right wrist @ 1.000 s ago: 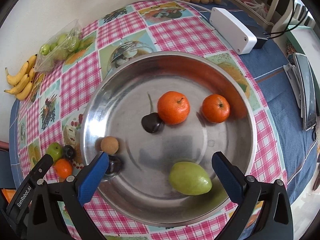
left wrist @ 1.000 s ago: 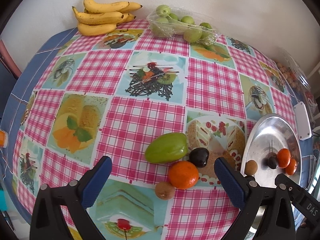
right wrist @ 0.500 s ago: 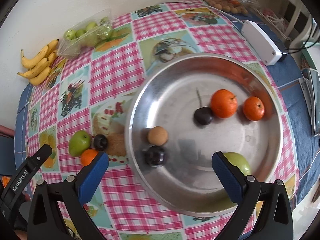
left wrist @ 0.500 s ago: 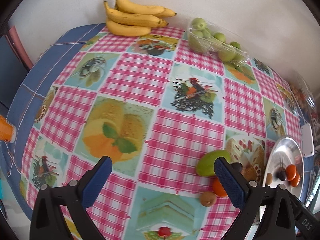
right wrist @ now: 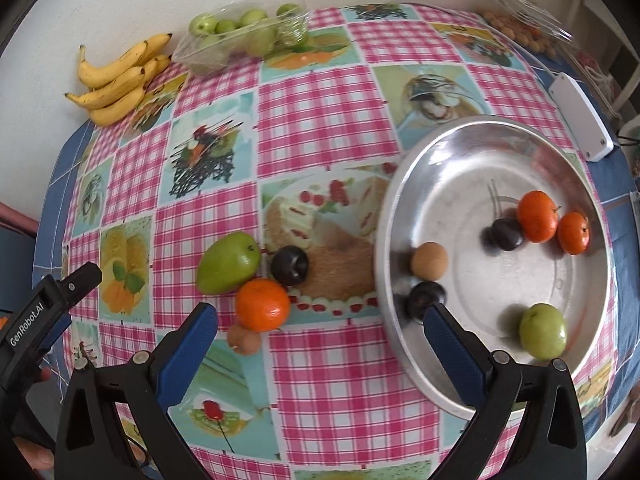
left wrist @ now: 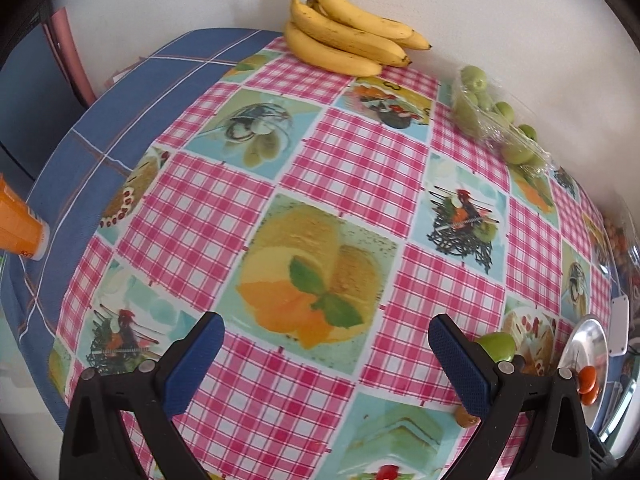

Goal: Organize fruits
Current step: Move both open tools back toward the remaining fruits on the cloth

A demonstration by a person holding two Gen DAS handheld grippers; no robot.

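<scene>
Both grippers hang with fingers spread and empty above the checked tablecloth (right wrist: 320,128), fruit ahead of them.

The right gripper (right wrist: 320,344) has its fingers released; just beyond and between the tips lie a small brown fruit (right wrist: 244,340), an orange (right wrist: 262,304), a green fruit (right wrist: 228,262) and a dark plum (right wrist: 289,265), bunched together on the cloth. To their right the metal bowl (right wrist: 452,148) holds another plum (right wrist: 426,298) close to the right fingertip, a brown ball-shaped fruit (right wrist: 429,261), a green fruit (right wrist: 543,331), a plum (right wrist: 505,234) and two oranges (right wrist: 537,216). The left gripper (left wrist: 326,356) is likewise spread with bare cloth between its fingers; the loose fruits sit beyond its right finger. Far back against the wall lie bananas (left wrist: 344,36) and a bag of green fruit (left wrist: 492,120).
</scene>
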